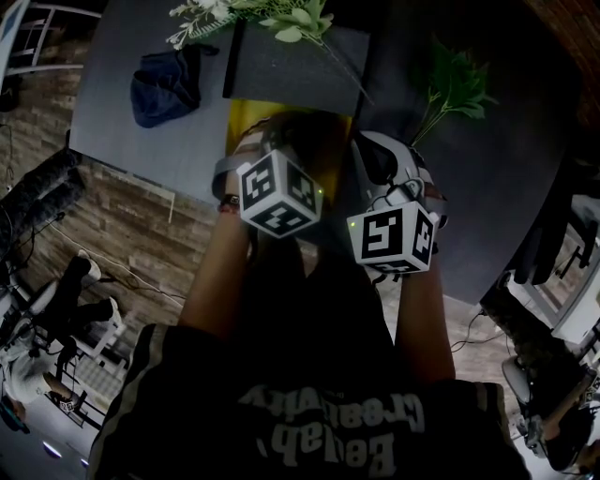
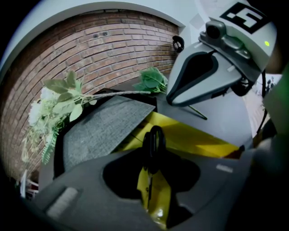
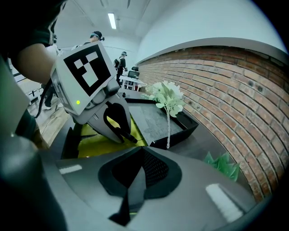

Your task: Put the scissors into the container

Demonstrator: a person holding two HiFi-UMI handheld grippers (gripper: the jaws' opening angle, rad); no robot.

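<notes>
Black-handled scissors (image 2: 153, 143) hang blades-down between the jaws of my left gripper (image 2: 152, 173). Yellow shows on both sides of the thin blade, so the pads do not press on it and the gripper is open. Below lies the container (image 2: 194, 135), a black box with a yellow inside (image 1: 246, 117). In the head view the left gripper (image 1: 277, 193) hovers over that box, with the right gripper (image 1: 394, 236) close beside it. The right gripper (image 3: 142, 153) is shut with nothing in it, and it looks at the left gripper (image 3: 90, 85) above the yellow floor (image 3: 97, 144).
A grey felt panel (image 1: 291, 66) lies over the far part of the box. White-green artificial flowers (image 1: 253, 14) rest on it, and a green leaf sprig (image 1: 455, 89) lies to the right. A dark blue cloth (image 1: 164, 84) sits at the table's left. A brick wall (image 2: 113, 40) runs behind.
</notes>
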